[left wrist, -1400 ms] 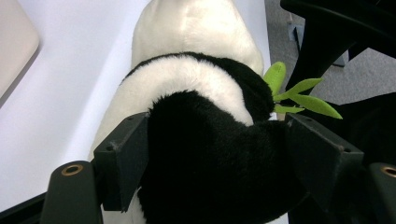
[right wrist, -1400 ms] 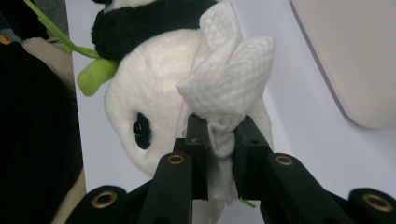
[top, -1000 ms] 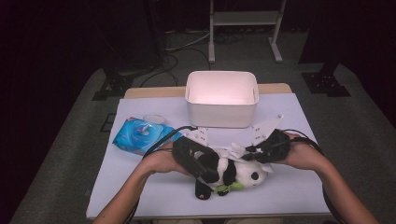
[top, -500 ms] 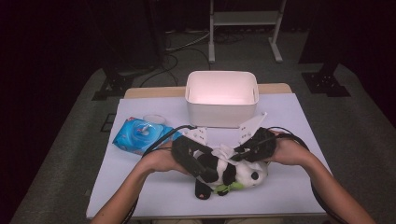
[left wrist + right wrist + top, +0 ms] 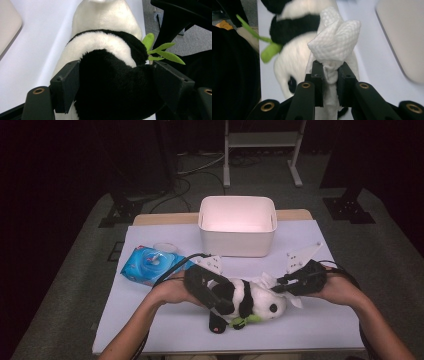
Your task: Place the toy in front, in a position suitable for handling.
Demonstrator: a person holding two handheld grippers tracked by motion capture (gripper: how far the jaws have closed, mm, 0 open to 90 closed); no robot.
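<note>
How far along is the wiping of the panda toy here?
Done: a white wipe is out of the blue pack, and the left gripper clamps the panda toy. In hand: the right gripper holds the wipe against the toy. Left: disposal, perhaps in the white bin.

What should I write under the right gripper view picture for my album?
Black tongs pinch a bunched white wipe right beside a plush panda holding green leaves.
</note>
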